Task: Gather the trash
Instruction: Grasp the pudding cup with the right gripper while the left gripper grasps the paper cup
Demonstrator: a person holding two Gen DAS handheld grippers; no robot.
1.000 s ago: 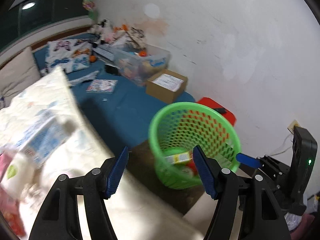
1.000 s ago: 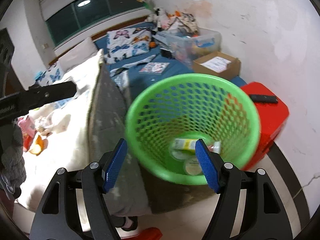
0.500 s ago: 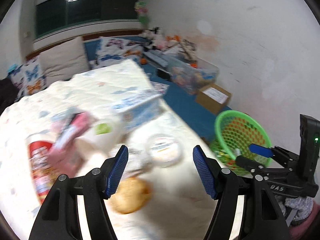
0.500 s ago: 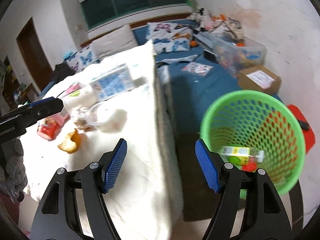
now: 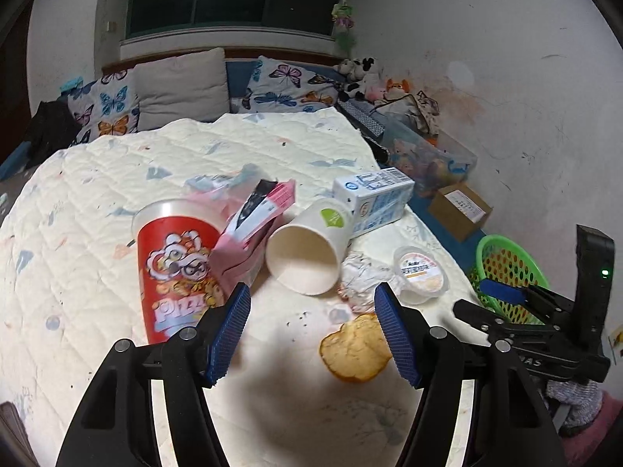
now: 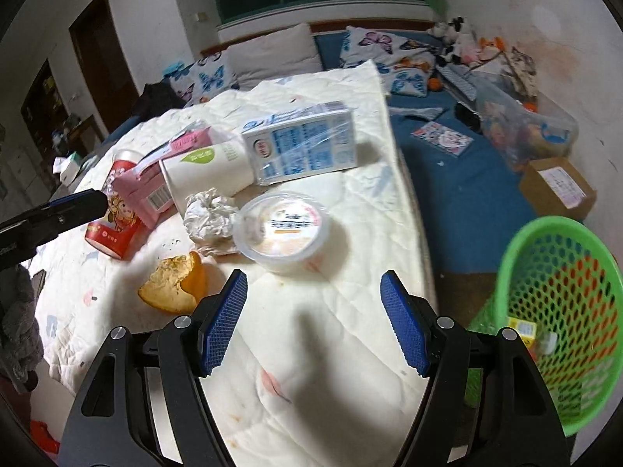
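Both wrist views look down at a cream quilt (image 5: 117,179) spread over a bed, with the trash gathered near its right edge. The left gripper (image 5: 313,329) hovers above the quilt with its blue-padded fingers (image 5: 229,327) spread apart and nothing between them. The right gripper (image 6: 313,321) likewise hangs released, its fingers (image 6: 403,321) clear of every item.

Items on the quilt, left wrist view, left to right:
- a red snack tub (image 5: 175,268), standing upright at the near left;
- a pink packet (image 5: 253,225), leaning against the tub's right side;
- a white paper cup (image 5: 307,251), lying on its side with its mouth toward the camera, touching the packet;
- a blue-and-white milk carton (image 5: 373,198), lying just behind the cup, toward the far right;
- a crumpled wrapper (image 5: 362,278), just right of the cup's mouth;
- a small lidded plastic cup (image 5: 420,274), just beside the wrapper, close to the quilt's right edge;
- a piece of orange peel (image 5: 356,350), nearest the camera, partly behind the left gripper's right finger.

In the right wrist view the lidded plastic cup (image 6: 284,229) sits just beyond the open fingers, and the orange peel (image 6: 175,286) lies to their near left.

The green mesh basket (image 6: 560,311) stands on the floor to the right of the bed, apart from the quilt; a small yellow carton (image 6: 523,330) shows inside it. A cardboard box (image 6: 557,186) rests on the blue mat beyond the basket.
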